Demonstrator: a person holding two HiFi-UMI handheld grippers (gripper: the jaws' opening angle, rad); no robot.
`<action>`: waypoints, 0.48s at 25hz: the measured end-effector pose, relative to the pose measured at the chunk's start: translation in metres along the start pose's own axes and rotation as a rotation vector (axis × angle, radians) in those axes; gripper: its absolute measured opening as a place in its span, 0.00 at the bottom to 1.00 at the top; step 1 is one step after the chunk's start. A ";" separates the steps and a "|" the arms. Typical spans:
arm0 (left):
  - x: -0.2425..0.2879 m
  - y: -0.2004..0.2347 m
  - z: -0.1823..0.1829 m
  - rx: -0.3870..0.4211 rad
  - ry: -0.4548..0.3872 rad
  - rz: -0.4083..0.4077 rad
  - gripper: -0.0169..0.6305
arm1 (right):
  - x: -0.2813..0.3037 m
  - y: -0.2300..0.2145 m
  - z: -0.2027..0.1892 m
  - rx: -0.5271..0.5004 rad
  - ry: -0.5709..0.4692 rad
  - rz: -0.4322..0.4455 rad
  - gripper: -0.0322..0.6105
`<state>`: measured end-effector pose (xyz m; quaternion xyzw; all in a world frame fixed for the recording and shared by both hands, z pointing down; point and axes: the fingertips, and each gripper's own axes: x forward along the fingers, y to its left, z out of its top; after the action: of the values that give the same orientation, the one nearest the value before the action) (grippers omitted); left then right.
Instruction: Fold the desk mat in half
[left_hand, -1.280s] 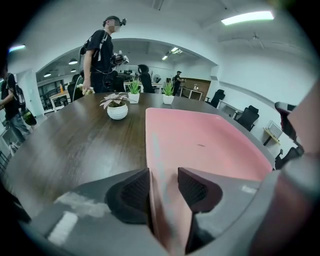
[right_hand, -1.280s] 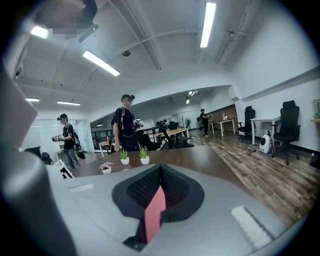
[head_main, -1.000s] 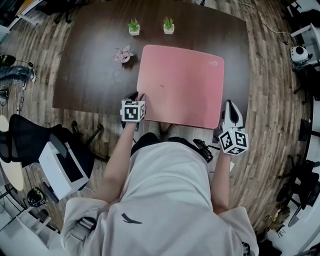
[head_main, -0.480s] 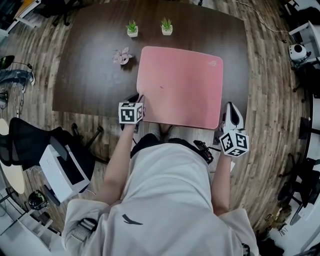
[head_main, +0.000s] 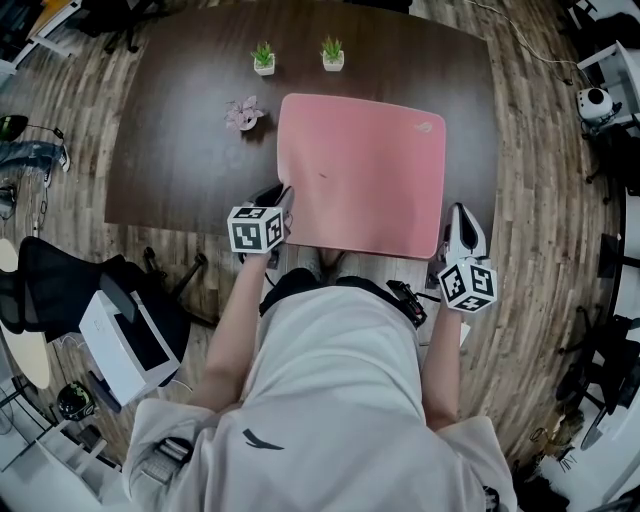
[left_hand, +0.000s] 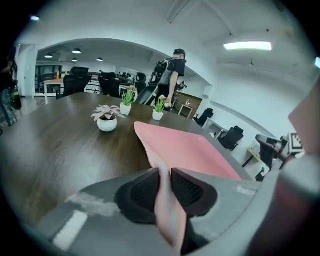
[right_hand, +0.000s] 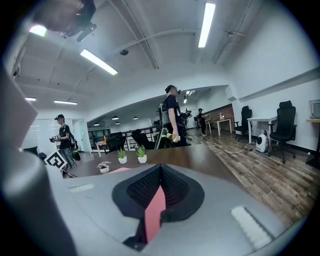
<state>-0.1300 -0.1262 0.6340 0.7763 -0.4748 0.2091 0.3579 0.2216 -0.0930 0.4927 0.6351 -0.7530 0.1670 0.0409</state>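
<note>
Dark wooden counter (head_main: 170, 150), 3 potted plants (head_main: 264, 57), pink rectangular desk mat (head_main: 360, 170): left claw (left_hand: 165, 175), jaws just closing, pinches 1 near corner; right claw (right_hand: 160, 176) clamps the other.

Bright ceiling strip lights, fisheye-warped edges

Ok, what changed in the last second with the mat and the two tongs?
The left tongs have just been closing on the near left corner of the desk mat, now pinched, and lifted it slightly. The right tongs stay shut on its near right corner; the rest stays flat.
</note>
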 end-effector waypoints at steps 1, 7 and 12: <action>-0.002 -0.006 0.005 -0.004 -0.012 -0.016 0.17 | 0.001 0.000 0.000 0.000 -0.001 0.001 0.05; -0.002 -0.045 0.031 0.019 -0.060 -0.115 0.17 | 0.001 -0.001 0.001 0.004 -0.006 -0.003 0.05; 0.007 -0.071 0.036 0.030 -0.063 -0.181 0.16 | -0.005 -0.007 0.001 0.011 -0.008 -0.022 0.05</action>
<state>-0.0645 -0.1373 0.5897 0.8275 -0.4105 0.1584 0.3487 0.2297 -0.0897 0.4920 0.6445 -0.7451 0.1680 0.0361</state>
